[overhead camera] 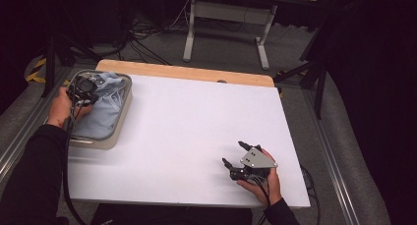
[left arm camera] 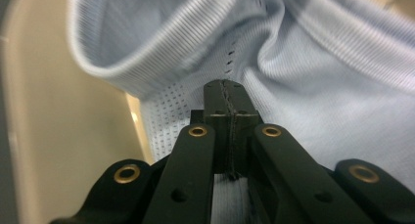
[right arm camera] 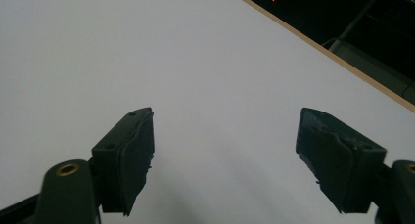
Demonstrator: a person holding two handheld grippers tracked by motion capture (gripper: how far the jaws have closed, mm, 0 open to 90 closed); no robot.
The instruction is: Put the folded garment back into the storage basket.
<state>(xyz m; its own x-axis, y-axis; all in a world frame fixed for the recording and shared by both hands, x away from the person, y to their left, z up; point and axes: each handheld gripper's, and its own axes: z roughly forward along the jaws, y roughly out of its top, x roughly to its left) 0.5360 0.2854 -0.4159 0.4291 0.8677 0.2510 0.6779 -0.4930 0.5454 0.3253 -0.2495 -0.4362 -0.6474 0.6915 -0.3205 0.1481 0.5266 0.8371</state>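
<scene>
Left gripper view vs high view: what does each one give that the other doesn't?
Left gripper view: the left gripper jaws are pinched shut on a fold of the light blue garment, whose ribbed and perforated weave is visible.

High view: the whole layout, with the beige tray at the left edge of the white table and the right gripper open over bare table.

Both: the garment in the tray, with the left gripper on it.

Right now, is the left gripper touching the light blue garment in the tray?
Touching. In the left gripper view the left gripper has its jaws shut with a fold of the light blue garment pinched between them; the high view shows it over the tray.
</scene>
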